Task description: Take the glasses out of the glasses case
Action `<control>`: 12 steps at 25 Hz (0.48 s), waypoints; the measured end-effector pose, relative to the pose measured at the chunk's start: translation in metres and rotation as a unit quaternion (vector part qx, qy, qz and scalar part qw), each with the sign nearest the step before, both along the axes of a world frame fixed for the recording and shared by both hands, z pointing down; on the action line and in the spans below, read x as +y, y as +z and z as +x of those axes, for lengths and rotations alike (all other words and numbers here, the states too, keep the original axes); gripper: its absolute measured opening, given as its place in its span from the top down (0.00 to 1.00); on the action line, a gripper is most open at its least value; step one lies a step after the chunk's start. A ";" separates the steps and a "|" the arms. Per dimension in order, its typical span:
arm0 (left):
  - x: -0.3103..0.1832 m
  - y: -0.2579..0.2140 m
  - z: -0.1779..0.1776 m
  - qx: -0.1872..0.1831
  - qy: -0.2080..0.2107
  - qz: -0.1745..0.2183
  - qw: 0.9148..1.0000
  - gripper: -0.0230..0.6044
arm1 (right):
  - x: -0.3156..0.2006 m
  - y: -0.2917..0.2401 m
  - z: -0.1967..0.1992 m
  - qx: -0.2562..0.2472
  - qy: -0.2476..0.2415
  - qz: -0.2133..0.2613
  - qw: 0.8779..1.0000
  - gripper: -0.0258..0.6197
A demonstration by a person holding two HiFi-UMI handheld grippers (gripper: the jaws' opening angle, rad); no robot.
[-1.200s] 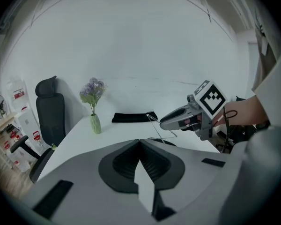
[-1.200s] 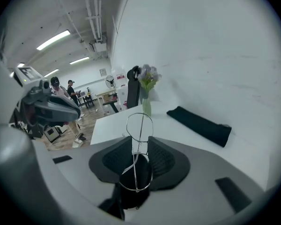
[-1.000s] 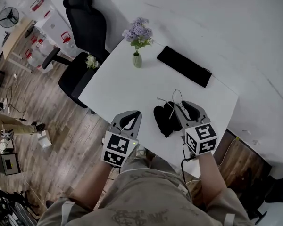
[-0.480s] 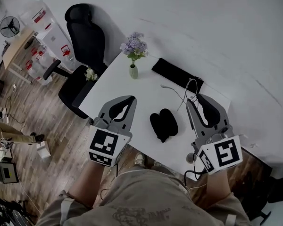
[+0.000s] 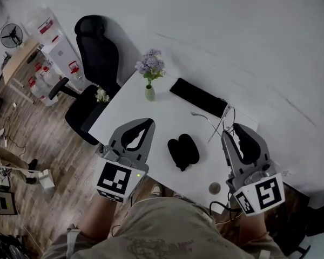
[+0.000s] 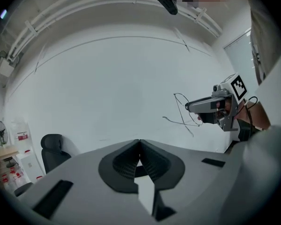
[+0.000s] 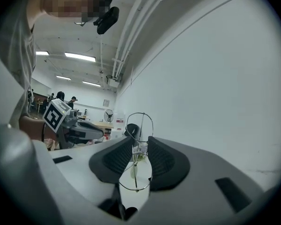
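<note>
The thin wire-framed glasses (image 5: pixel 218 118) hang in the air above the white table (image 5: pixel 151 117), and my right gripper (image 5: pixel 230 128) is shut on them. In the right gripper view the glasses (image 7: pixel 139 125) sit pinched between the two dark pads, one lens ring above the jaws and one below. The black glasses case (image 5: pixel 182 151) lies open on the table between my two grippers, with nothing in it. My left gripper (image 5: pixel 147 123) is raised to the left of the case; its jaws (image 6: pixel 139 142) are shut and hold nothing. The left gripper view also shows the right gripper (image 6: pixel 210 108) with the glasses (image 6: pixel 181 111).
A long black flat thing (image 5: pixel 198 97) lies at the table's far edge. A small vase of purple flowers (image 5: pixel 149 77) stands at the far left corner. A black office chair (image 5: pixel 97 47) is beyond the table on the left, over wooden floor (image 5: pixel 38 123).
Both grippers rose well above the table and spread apart. The right one carried the glasses up and away from the case, which stayed open on the table.
</note>
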State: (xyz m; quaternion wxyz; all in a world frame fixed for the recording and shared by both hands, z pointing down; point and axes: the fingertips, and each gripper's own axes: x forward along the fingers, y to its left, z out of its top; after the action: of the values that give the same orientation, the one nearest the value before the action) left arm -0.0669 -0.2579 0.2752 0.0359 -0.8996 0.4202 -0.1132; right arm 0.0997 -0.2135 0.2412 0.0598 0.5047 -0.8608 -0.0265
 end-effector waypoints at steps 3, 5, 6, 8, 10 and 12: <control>0.002 0.014 -0.003 -0.011 -0.003 -0.016 1.000 0.94 | 0.004 0.011 0.001 -0.002 0.003 -0.016 1.000 0.77; 0.004 0.022 -0.004 -0.015 -0.004 -0.025 1.000 0.94 | 0.006 0.019 0.001 -0.004 0.006 -0.027 1.000 0.77; 0.005 0.025 -0.004 -0.017 -0.005 -0.029 0.999 0.94 | 0.006 0.023 0.001 -0.005 0.007 -0.033 0.999 0.77; 0.007 0.030 -0.005 -0.019 -0.004 -0.035 0.999 0.94 | 0.008 0.031 0.001 -0.009 0.008 -0.045 0.999 0.77; 0.008 0.033 -0.005 -0.021 -0.004 -0.038 0.999 0.94 | 0.009 0.037 0.001 -0.012 0.009 -0.053 0.999 0.77; 0.008 0.033 -0.006 -0.022 -0.003 -0.038 0.999 0.94 | 0.009 0.040 0.000 -0.013 0.010 -0.056 0.998 0.77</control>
State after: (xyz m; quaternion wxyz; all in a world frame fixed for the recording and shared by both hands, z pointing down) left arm -0.0729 -0.2495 0.3085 0.0100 -0.8964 0.4174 -0.1489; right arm 0.1000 -0.2043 0.2812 0.0774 0.5091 -0.8567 0.0287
